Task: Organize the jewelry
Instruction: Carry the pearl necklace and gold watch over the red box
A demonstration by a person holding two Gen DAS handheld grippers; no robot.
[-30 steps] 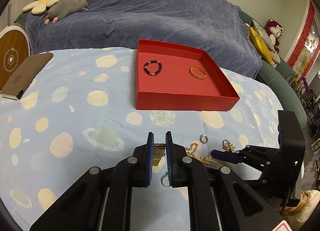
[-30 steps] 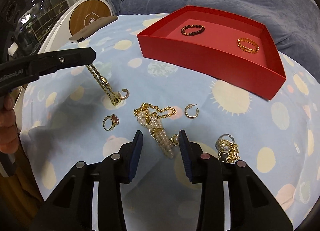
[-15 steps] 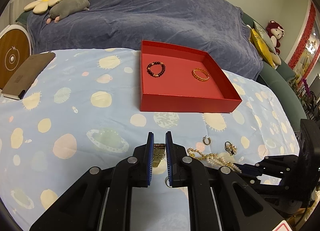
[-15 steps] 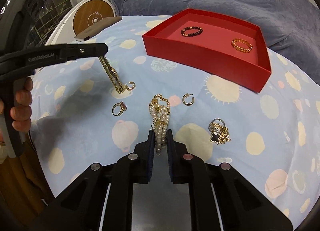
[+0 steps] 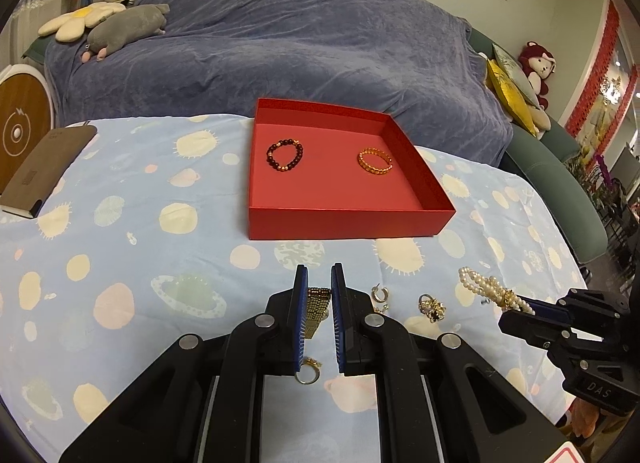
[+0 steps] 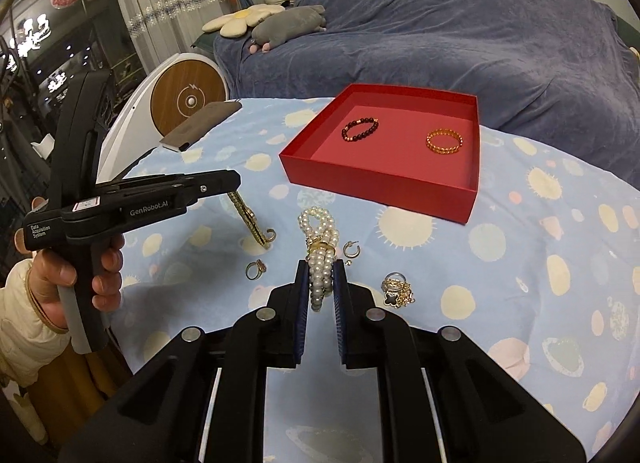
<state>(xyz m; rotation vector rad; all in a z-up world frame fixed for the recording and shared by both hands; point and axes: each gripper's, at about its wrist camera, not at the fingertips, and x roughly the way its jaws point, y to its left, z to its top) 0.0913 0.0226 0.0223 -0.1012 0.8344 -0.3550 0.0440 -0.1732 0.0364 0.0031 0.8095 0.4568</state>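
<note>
Landmark: open red cardboard tray (image 5: 348, 219) on the planet-print blue cloth (image 5: 120, 231).

Inside the tray: dark bead bracelet (image 5: 285, 156) toward its left, orange bead bracelet (image 5: 375, 160) toward its right, well apart.

Right gripper (image 6: 321, 283): jaws pinching the multi-strand white pearl bracelet with gold clasp (image 6: 320, 247) at its near end. The rest juts forward off the tips, short of the tray's near wall.

Left gripper (image 5: 319, 295): jaws pressed onto a flat gold mesh watch band (image 5: 314, 311). From the right wrist view the band (image 6: 250, 221) hangs down from the tips, lower end touching the cloth.

Loose on the cloth, near side of the tray: gold hoop earring (image 6: 351, 249), gold chain with black clover charm (image 6: 396, 291), gold ring with pink stone (image 6: 255, 270).

Handling, my judgement: pearl piece is light, limp and slick. Strands will swing and could slide between the pads. A hold nearer the clasp, where the strands bunch, looks safer than on the beads. Mesh band is supple lengthwise and is best taken across its flat width.
</note>
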